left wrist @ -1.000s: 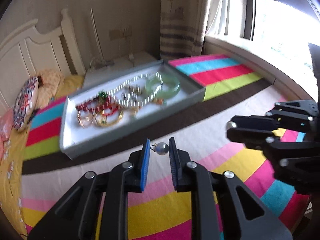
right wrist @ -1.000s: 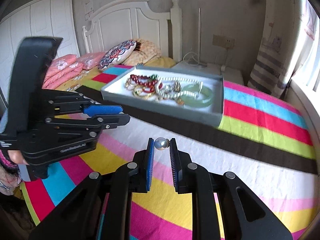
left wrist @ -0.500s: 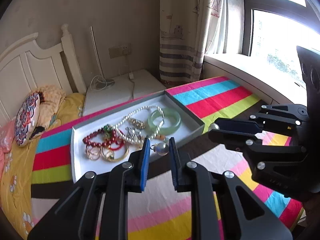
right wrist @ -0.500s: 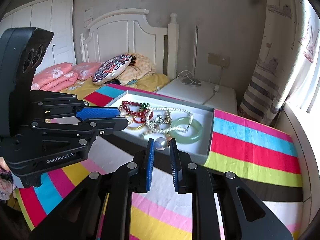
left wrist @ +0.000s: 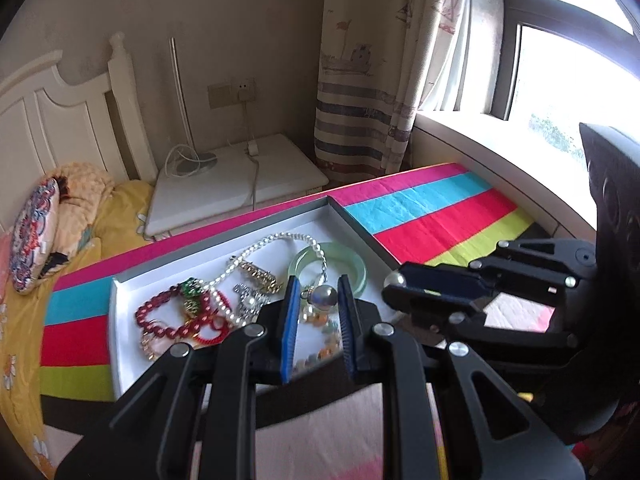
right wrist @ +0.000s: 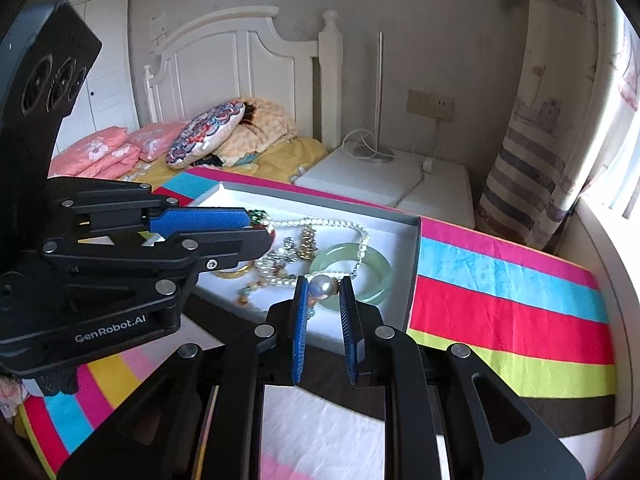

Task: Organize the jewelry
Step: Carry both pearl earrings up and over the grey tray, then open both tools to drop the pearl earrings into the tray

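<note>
Now two pearl earrings over the tray.
Left claw (left wrist: 318, 300) pinches a glossy grey pearl earring (left wrist: 323, 297); right claw (right wrist: 323, 288) pinches a white pearl earring (right wrist: 322, 285), both above the white jewelry tray (right wrist: 412, 256) near its front edge.

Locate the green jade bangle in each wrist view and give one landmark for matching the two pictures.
Left wrist view: the green jade bangle lies in the tray's right part, just above and right of the left gripper holding a pearl.
Right wrist view: the bangle lies in the tray's right end, right of the right gripper and its pearl.
Shared landmark: the white nightstand behind the tray.
</note>
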